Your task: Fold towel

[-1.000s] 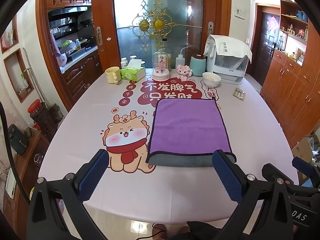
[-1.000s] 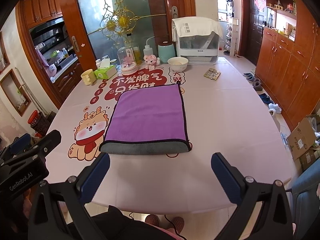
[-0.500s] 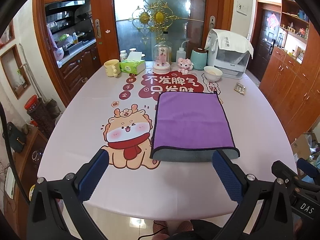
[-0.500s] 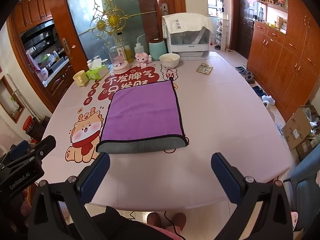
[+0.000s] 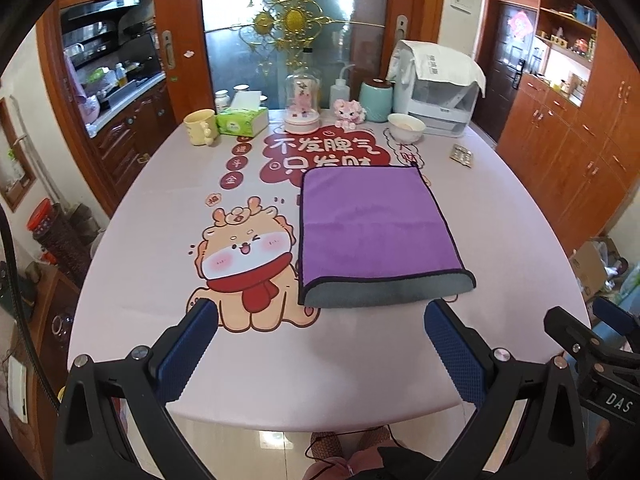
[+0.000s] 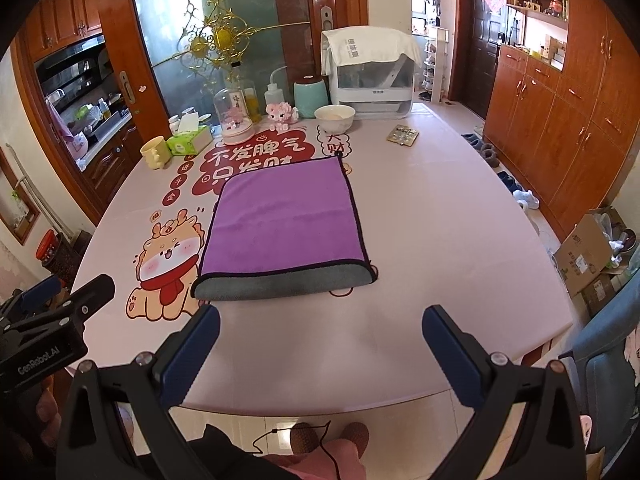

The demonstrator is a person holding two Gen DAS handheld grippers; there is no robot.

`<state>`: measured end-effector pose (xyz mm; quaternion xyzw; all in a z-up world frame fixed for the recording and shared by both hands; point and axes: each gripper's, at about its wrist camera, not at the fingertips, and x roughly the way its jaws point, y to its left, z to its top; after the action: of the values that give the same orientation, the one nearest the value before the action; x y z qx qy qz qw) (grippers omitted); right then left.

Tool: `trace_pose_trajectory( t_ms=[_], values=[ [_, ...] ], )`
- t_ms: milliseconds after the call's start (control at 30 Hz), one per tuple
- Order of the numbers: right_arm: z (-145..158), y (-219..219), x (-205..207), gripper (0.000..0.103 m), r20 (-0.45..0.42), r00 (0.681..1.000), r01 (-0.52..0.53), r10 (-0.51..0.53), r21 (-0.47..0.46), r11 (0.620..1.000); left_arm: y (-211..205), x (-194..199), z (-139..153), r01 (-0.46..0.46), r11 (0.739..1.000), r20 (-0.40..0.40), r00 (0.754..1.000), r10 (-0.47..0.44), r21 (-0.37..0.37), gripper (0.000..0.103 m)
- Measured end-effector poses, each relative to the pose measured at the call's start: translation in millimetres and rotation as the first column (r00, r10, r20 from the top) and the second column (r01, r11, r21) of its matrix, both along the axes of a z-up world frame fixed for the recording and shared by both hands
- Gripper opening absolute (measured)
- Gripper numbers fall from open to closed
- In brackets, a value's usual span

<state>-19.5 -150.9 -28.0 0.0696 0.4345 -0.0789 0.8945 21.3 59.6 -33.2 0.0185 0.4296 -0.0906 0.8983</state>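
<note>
A purple towel (image 5: 372,224), apparently folded once, lies on the desk (image 5: 500,220); left hand-held gripper (image 5: 320,332) and right hand-held gripper (image 6: 320,330) hover wide open, empty, near its grey edge.

Black gripper frames with silver screws, blue textured fingers (image 5: 188,350), white "DAS" and "GenRobot.AI" lettering.

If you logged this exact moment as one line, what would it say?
towel: folded once, flat on table | left hand-held gripper: open, empty | right hand-held gripper: open, empty | neither touches towel
</note>
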Motion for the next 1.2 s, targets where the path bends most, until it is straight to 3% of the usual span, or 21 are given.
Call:
trace_pose_trajectory(
  t_ms=[467,833,1200],
  values=[
    [-24.1,-7.1,10.4,0.101,-0.003,1.000,-0.014,0.014,0.020,1.000,2.1,20.7,-19.2,0.050,0.999,-0.019,0.999,-0.051,-0.011,0.102],
    [-59.2,-36.9,55.0,0.090,-0.051,0.998,-0.035,0.039,0.075,0.997,-20.9,61.4,-45.1,0.092,0.995,-0.047,0.995,-0.091,0.031,0.102],
    [-94.7,-70.0,103.8,0.079,-0.092,0.993,-0.068,0.073,0.052,0.996,-39.6,107.0,-78.4,0.147,0.988,-0.077,0.987,-0.143,0.050,0.102]
  ],
)
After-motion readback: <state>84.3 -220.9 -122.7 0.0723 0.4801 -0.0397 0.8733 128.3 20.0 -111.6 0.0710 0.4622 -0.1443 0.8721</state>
